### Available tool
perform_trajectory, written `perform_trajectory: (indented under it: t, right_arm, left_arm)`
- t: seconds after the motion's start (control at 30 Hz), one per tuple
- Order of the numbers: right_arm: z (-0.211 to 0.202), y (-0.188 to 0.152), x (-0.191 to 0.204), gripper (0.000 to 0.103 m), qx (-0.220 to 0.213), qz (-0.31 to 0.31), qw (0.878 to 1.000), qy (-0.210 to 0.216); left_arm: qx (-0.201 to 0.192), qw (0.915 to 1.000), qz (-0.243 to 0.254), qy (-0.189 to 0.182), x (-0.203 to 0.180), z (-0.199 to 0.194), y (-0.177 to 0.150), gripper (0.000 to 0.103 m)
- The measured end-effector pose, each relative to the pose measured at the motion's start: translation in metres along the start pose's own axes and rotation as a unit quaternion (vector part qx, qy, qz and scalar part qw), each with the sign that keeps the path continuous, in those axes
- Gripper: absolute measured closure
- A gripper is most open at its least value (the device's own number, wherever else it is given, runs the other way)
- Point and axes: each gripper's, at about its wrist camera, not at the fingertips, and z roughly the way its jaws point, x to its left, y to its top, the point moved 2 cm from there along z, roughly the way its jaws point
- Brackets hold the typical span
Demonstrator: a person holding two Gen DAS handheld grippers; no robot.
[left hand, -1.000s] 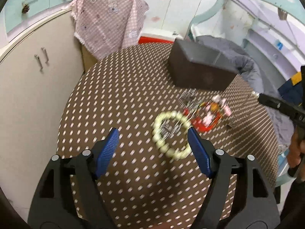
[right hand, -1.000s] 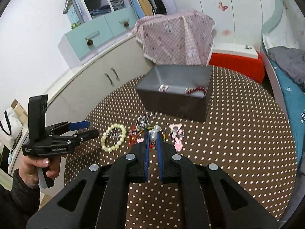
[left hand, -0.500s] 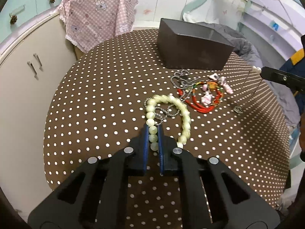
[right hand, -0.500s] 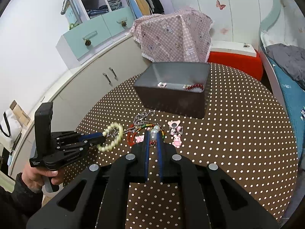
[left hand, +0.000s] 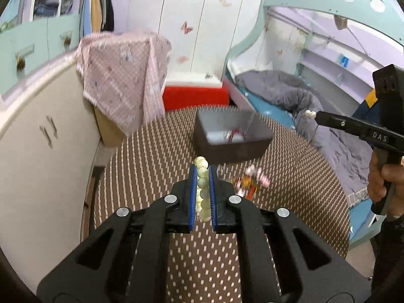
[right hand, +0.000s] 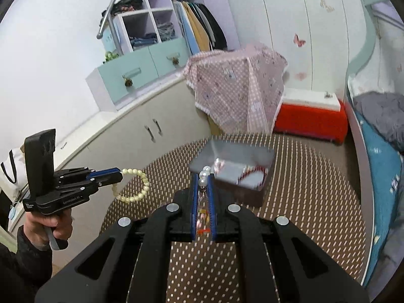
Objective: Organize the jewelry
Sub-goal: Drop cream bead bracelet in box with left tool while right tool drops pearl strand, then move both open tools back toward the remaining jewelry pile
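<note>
Jaws of left gripper (left hand: 202,176) clamp pale bead bracelet (right hand: 133,186), lifted off bench (left hand: 156,156). Right gripper (right hand: 203,179) pinches pearl-tipped chain (right hand: 205,176). Both light, limp, slippery: hold on beads. Dark box (left hand: 231,136) ahead.

Home bedroom, bed (left hand: 290,96), wardrobe (right hand: 199,30)

The room is evenly and softly lit, with no hard shadows that I can see. Both my fisheye views bend walls and cupboards towards dark, rounded corners. The dotted tablecloth (left hand: 156,151) and box (right hand: 234,166) smear with motion blur, while my tongs (left hand: 202,179) stay sharp.
</note>
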Motion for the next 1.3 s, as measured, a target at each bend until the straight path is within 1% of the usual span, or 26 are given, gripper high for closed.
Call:
perform_trajectory:
  t: [0.13, 0.23, 0.3, 0.37, 0.43, 0.47, 0.5, 0.53, 0.57, 0.6, 0.63, 0.7, 0.77, 0.8, 1.0, 1.1, 1.3]
  right_arm:
    - [-0.001, 0.03, 0.0, 0.097, -0.018, -0.013, 1.0, -0.004]
    - [0.008, 0.053, -0.003, 0.097, -0.023, -0.02, 1.0, -0.007]
    - [0.022, 0.061, -0.008, 0.097, -0.017, -0.018, 1.0, -0.01]
    - [0.038, 0.064, -0.016, 0.097, -0.006, -0.013, 1.0, -0.02]
    - [0.06, 0.062, -0.029, 0.096, 0.018, -0.001, 0.999, -0.03]
    - [0.072, 0.059, -0.038, 0.092, 0.029, 0.012, 0.999, -0.035]
    - [0.078, 0.056, -0.044, 0.086, 0.036, 0.022, 0.998, -0.045]
    - [0.082, 0.051, -0.053, 0.064, 0.04, 0.039, 0.997, -0.06]
    - [0.082, 0.046, -0.061, 0.034, 0.035, 0.056, 0.996, -0.064]
    - [0.079, 0.044, -0.065, 0.018, 0.027, 0.066, 0.995, -0.067]
    - [0.072, 0.04, -0.069, 0.007, 0.009, 0.075, 0.994, -0.074]
    - [0.064, 0.035, -0.072, 0.007, -0.001, 0.082, 0.994, -0.078]
    - [0.055, 0.03, -0.074, 0.007, -0.011, 0.09, 0.992, -0.087]
    - [0.049, 0.027, -0.074, 0.007, -0.016, 0.093, 0.991, -0.091]
    - [0.027, 0.013, -0.065, 0.007, -0.039, 0.103, 0.99, -0.091]
    - [0.016, 0.008, -0.055, 0.007, -0.046, 0.104, 0.989, -0.093]
    - [0.0, -0.001, -0.035, 0.007, -0.052, 0.092, 0.989, -0.104]
  left_arm:
    - [-0.028, 0.9995, 0.015, -0.008, -0.012, 0.004, 0.037, 0.094]
    - [-0.032, 0.9991, 0.02, -0.018, -0.021, 0.023, 0.065, 0.094]
    - [-0.023, 0.9992, 0.023, -0.023, -0.026, 0.045, 0.08, 0.094]
    - [-0.007, 0.9993, 0.024, -0.026, -0.029, 0.066, 0.088, 0.094]
    - [0.014, 0.9994, 0.023, -0.023, -0.03, 0.09, 0.092, 0.093]
    - [0.029, 0.9992, 0.022, -0.017, -0.03, 0.101, 0.092, 0.093]
    - [0.04, 0.999, 0.016, 0.003, -0.027, 0.112, 0.092, 0.093]
    - [0.044, 0.9988, 0.012, 0.019, -0.024, 0.117, 0.09, 0.091]
    - [0.045, 0.9986, 0.004, 0.028, -0.021, 0.119, 0.089, 0.086]
    - [0.044, 0.9987, -0.007, 0.025, -0.017, 0.117, 0.087, 0.046]
    - [0.03, 0.999, -0.018, 0.028, -0.013, 0.111, 0.084, 0.006]
    - [-0.01, 0.9986, -0.029, 0.044, -0.006, 0.093, 0.081, 0.005]
    - [-0.014, 0.998, -0.033, 0.052, -0.001, 0.082, 0.077, 0.005]
    - [-0.023, 0.997, -0.04, 0.062, 0.004, 0.072, 0.073, 0.005]
    - [-0.049, 0.9934, -0.057, 0.086, 0.01, 0.035, 0.056, 0.005]
    - [-0.063, 0.9918, -0.055, 0.097, 0.011, 0.018, 0.047, 0.005]
    - [-0.077, 0.9899, -0.046, 0.11, 0.01, -0.007, 0.025, 0.005]
